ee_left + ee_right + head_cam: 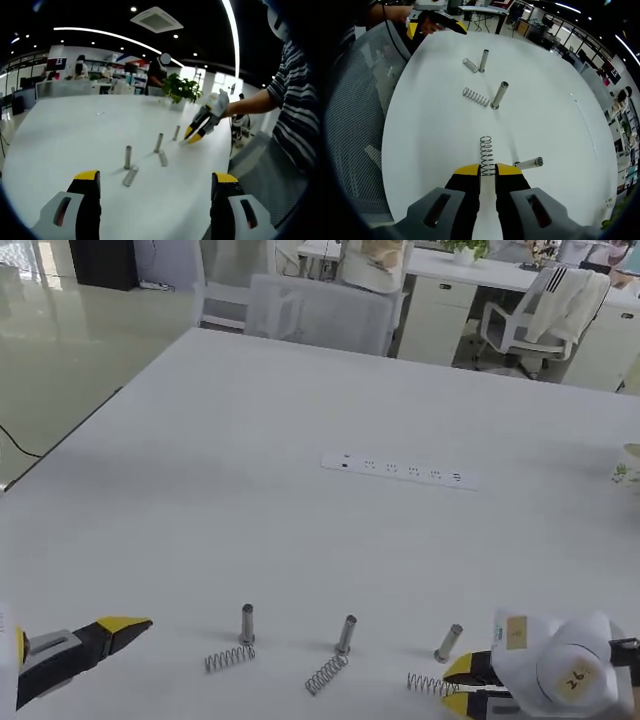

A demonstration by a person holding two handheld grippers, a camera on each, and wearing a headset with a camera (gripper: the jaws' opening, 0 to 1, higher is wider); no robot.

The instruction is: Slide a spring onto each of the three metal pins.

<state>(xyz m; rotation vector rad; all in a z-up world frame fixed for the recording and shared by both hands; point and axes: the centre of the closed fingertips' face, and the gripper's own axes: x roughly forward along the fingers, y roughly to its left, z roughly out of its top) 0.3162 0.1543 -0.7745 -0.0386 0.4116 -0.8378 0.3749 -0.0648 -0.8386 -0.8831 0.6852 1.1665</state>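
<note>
Entry: spring-to-pin fitting, no spring mounted yet. The white table [300, 440] carries three upright metal pins in a row, all bare: left pin [247, 623], middle pin [346, 634] and right pin [449, 642]. One spring lies flat just beside each pin, at roughly 7 o'clock from its foot: left spring [230, 657], middle spring [326, 673] and right spring [486, 149]. A power strip [400, 469] sits well apart at 12 o'clock. Right gripper [488, 170]: jaws drawn narrow on the near end of the right spring, which runs out toward 12 o'clock in that gripper's own view. I judge it pinched, with most of the coil free ahead of the tips. Left gripper [156, 176]: jaws spread wide, holding nothing, at 8 o'clock in the head view and well apart from the left pin. Handling note, my judgement: I would lift the spring clear and turn the wrist until the coil hangs upright. I would then bring its open end over the top of the right pin, at 3 o'clock of my jaws, and lower gently. Held by one end the coil may droop, so a slow approach suits; a side knock could topple the pin.
</note>
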